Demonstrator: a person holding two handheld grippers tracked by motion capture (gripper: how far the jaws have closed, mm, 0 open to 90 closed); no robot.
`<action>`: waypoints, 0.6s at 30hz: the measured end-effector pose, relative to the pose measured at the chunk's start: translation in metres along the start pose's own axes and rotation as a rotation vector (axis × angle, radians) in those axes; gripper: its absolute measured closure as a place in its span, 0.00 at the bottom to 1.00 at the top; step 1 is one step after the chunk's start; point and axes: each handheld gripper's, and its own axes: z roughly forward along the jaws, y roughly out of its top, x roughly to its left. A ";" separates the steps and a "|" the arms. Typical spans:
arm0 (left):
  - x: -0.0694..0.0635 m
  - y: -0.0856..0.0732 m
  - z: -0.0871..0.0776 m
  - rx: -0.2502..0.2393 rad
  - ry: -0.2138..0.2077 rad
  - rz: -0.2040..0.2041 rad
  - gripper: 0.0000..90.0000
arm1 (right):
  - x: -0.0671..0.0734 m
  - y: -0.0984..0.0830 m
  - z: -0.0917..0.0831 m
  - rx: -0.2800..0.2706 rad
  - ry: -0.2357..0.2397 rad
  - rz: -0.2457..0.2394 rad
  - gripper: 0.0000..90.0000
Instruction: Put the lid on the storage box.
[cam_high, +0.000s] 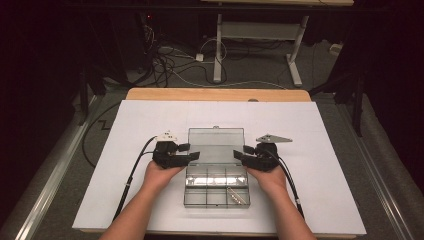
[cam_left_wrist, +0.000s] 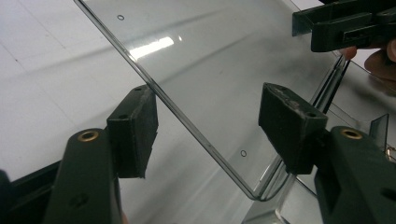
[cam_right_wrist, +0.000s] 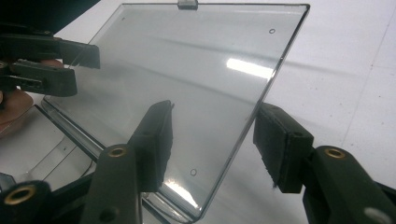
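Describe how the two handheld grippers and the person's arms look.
Both grippers, left gripper and right gripper, are black, each with two blocky jaws carrying dark square pads and brass-coloured rivets. The right one bears a grey three-cornered plate; the left carries a small whitish part. A black cable trails from each. The forearms are bare, no sleeves.

My left gripper (cam_high: 186, 152) and right gripper (cam_high: 243, 152) were both matte black with brass-coloured rivets, and the right one carried a grey three-cornered plate (cam_high: 273, 138). The box (cam_high: 216, 192) and its raised lid (cam_high: 216, 145) were clear, faintly smoky plastic with white glare streaks, and the small parts (cam_high: 238, 196) in one compartment were silvery metal. The table (cam_high: 150, 94) was pale wood under a plain white sheet (cam_high: 325, 170), with no pattern.
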 end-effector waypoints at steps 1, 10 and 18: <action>-0.001 0.000 -0.001 -0.004 0.002 0.003 0.45 | 0.001 0.000 -0.001 -0.004 0.000 -0.002 0.55; -0.011 0.013 -0.008 -0.007 0.060 0.087 0.54 | 0.007 0.000 -0.007 -0.032 0.003 -0.035 0.60; -0.013 0.014 -0.012 -0.020 0.065 0.095 0.60 | 0.007 0.000 -0.014 -0.049 -0.010 -0.063 0.68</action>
